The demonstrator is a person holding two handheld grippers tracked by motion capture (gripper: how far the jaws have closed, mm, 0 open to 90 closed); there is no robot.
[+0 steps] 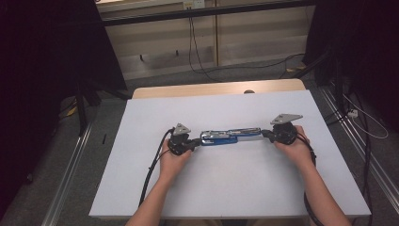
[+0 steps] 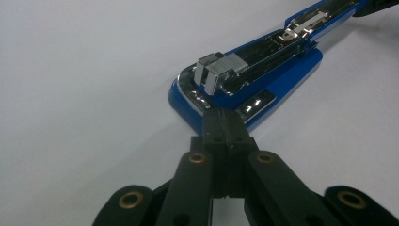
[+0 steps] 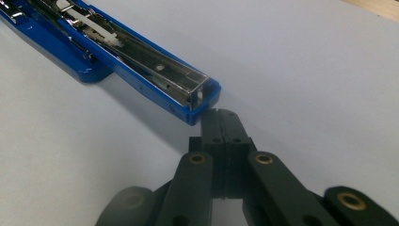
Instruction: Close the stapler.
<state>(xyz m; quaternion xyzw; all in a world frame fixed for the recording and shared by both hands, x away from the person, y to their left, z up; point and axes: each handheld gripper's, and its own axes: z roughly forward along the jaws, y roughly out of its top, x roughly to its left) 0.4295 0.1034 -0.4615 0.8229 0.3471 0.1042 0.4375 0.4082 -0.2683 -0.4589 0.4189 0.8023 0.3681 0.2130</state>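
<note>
A blue stapler (image 1: 230, 135) lies swung open flat on the white table (image 1: 226, 188), its base to the left and its top arm to the right. My left gripper (image 1: 196, 141) is shut, with its tips resting on the end of the blue base (image 2: 282, 80) beside the metal anvil; nothing is between the jaws. In the left gripper view its closed tips (image 2: 223, 115) overlap the base's rim. My right gripper (image 1: 264, 133) is also shut. Its tips (image 3: 220, 115) sit just at the corner of the blue top arm (image 3: 136, 70), whose staple channel faces up.
A wooden strip (image 1: 211, 89) runs along the table's far edge. Cables (image 1: 197, 56) trail across the floor beyond it. Dark curtains hang at both sides, and metal rails (image 1: 70, 165) flank the table. Each gripper's cable runs back toward the near edge.
</note>
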